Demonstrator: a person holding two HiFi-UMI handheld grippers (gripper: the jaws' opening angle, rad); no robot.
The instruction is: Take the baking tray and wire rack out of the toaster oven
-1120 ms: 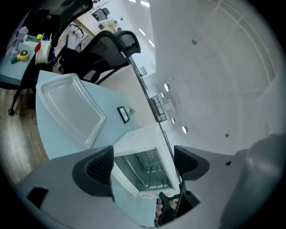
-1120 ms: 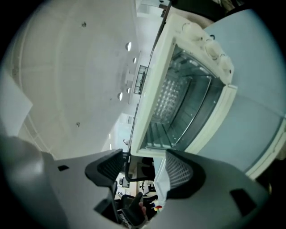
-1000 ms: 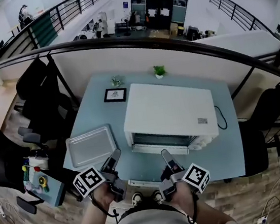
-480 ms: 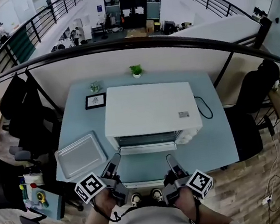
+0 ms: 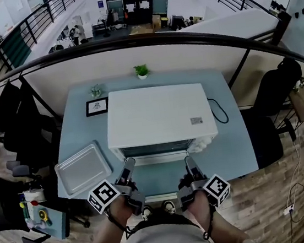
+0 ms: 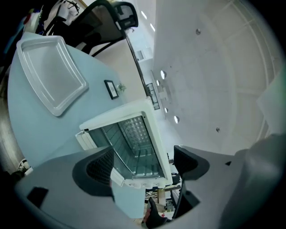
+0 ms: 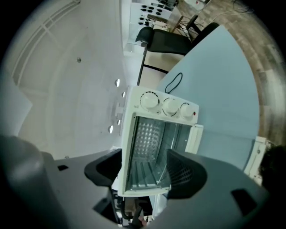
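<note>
A white toaster oven [image 5: 159,114] stands mid-table with its door [image 5: 157,158] folded down toward me. The wire rack [image 6: 139,153] lies inside the cavity and also shows in the right gripper view [image 7: 142,166]. A silver baking tray [image 5: 83,169] rests on the blue table left of the oven, seen too in the left gripper view [image 6: 51,74]. My left gripper [image 5: 129,165] is open just before the oven's left front corner. My right gripper [image 5: 189,162] hovers at the right front corner, its jaws opening with nothing between them. Both point into the cavity [image 6: 143,167] [image 7: 145,172].
A small picture frame [image 5: 97,106] and two little potted plants [image 5: 141,70] [image 5: 95,90] stand behind the oven. A black power cord [image 5: 219,109] loops on the table at the right. Office chairs flank the table [image 5: 18,119] [image 5: 282,95].
Both grippers have moved forward from the table's near edge to the oven's open front. The tray and the oven have stayed in place on the table.
</note>
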